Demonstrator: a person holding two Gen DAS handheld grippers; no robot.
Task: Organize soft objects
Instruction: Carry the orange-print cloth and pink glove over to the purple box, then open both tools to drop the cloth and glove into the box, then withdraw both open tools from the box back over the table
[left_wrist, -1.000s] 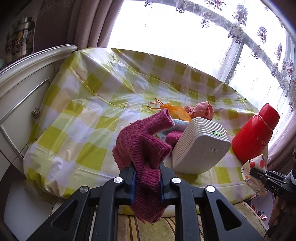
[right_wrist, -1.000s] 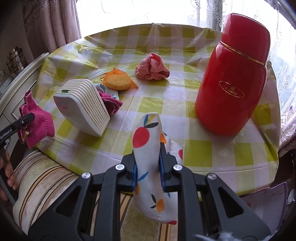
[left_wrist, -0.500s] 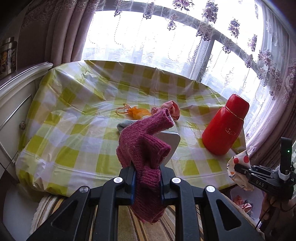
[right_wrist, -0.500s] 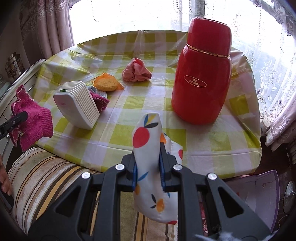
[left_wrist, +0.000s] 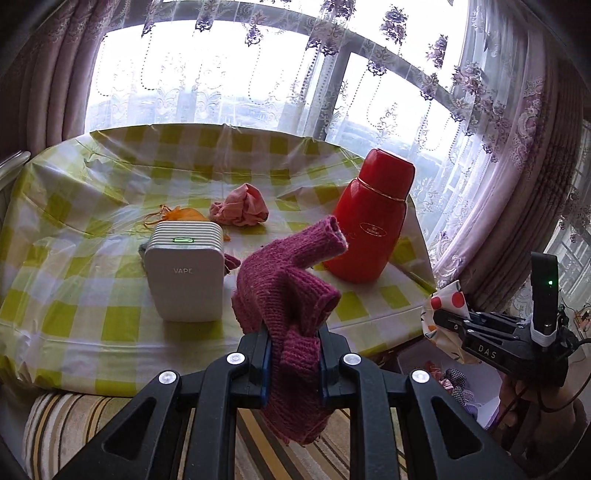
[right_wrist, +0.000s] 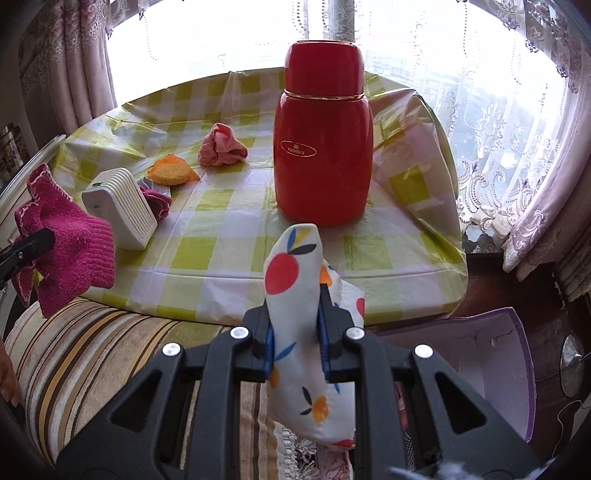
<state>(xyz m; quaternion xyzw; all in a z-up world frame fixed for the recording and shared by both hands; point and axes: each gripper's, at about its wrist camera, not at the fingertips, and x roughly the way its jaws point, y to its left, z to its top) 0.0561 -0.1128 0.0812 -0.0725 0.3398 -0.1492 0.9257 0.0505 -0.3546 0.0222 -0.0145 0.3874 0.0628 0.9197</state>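
My left gripper (left_wrist: 293, 354) is shut on a magenta knitted glove (left_wrist: 288, 288) that droops over and under its fingers, held in front of the table's near edge. The same glove (right_wrist: 62, 240) shows at the left of the right wrist view. My right gripper (right_wrist: 295, 343) is shut on a white fruit-print cloth pouch (right_wrist: 295, 295), also off the near edge; that pouch (left_wrist: 443, 306) appears at the right of the left wrist view. On the checked tablecloth (left_wrist: 92, 280) lie a pink crumpled cloth (left_wrist: 240, 208) and an orange mesh pouch (right_wrist: 170, 171).
A white ribbed device (left_wrist: 184, 273) with a green light stands on the table, another magenta knit piece (right_wrist: 159, 199) behind it. A red flask (right_wrist: 323, 147) stands at the right. A striped cushion (right_wrist: 92, 350) lies below the table edge. A purple-rimmed box (right_wrist: 480, 354) sits at lower right.
Both grippers have drawn back from the table and swung right with their cloths still held. The table looks smaller, and the box has come into the right wrist view.
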